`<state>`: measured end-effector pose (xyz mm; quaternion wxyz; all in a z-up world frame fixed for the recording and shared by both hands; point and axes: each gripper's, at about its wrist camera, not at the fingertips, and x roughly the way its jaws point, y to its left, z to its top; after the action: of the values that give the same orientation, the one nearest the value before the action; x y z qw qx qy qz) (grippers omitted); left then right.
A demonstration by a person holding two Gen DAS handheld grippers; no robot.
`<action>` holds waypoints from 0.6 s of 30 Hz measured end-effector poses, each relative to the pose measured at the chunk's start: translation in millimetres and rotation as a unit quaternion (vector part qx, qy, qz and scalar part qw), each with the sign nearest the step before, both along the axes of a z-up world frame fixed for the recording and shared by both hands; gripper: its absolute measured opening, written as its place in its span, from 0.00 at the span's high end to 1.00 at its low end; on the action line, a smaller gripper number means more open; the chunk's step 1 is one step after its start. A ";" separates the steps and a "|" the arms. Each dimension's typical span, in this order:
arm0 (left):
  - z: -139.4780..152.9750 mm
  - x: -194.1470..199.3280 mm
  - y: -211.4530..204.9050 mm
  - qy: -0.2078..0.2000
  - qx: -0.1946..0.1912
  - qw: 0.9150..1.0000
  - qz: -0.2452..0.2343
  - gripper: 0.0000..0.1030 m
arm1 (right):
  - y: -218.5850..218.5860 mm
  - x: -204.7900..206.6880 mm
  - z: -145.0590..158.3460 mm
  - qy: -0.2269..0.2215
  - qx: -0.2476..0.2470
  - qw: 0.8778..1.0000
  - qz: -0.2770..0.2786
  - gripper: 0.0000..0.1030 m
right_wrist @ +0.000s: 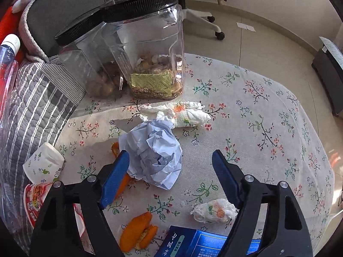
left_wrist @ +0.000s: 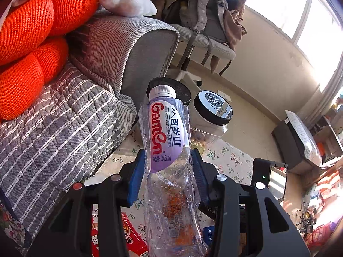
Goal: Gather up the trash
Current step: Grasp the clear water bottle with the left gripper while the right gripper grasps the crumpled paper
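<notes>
1. While the left gripper (left_wrist: 167,169) is lifted off the table, its blue pads clamp an empty Ganten water bottle (left_wrist: 169,150) on both sides, jaws partly closed around the crumpled clear body; white cap at the far end, purple label facing the camera.
2. Behind the bottle: two clear jars with black lids (left_wrist: 212,107), a grey striped sofa arm (left_wrist: 128,49), orange cushions (left_wrist: 32,42) and a quilted grey throw (left_wrist: 55,128).
3. Right gripper (right_wrist: 171,171) points down at the floral tablecloth (right_wrist: 268,117), jaws standing apart, roughly half-wide. Nothing is pinched.
4. Between the jaws, closer to the left pad, lies a crumpled pale-blue paper ball (right_wrist: 156,156). It looks to touch or nearly touch that pad; the right pad stands well clear of it.
5. Other litter on the cloth: twisted printed tissue (right_wrist: 178,113) just beyond the blue ball; a small tissue wad (right_wrist: 214,212) near the right jaw; orange peel (right_wrist: 139,229) in the foreground and more peel (right_wrist: 115,147) partly under the left jaw.
6. Paper cup (right_wrist: 45,162) on its side at the table's left edge, a red-printed wrapper (right_wrist: 34,201) below it. Blue box (right_wrist: 193,244) at the bottom edge.
7. Both jars (right_wrist: 150,49) stand at the far side, contents low.
</notes>
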<state>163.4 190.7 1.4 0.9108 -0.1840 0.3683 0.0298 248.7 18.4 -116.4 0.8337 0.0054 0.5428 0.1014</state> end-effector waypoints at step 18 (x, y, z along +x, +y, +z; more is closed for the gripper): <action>-3.2 2.4 -18.3 0.006 0.003 1.000 -0.021 0.58 | -29.9 -42.7 75.9 -0.117 0.038 0.992 -0.007 0.83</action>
<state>165.8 172.3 -1.8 0.9095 -0.1731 0.3778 0.0131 206.0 -11.5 -40.6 0.8913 0.0292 0.4375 0.1156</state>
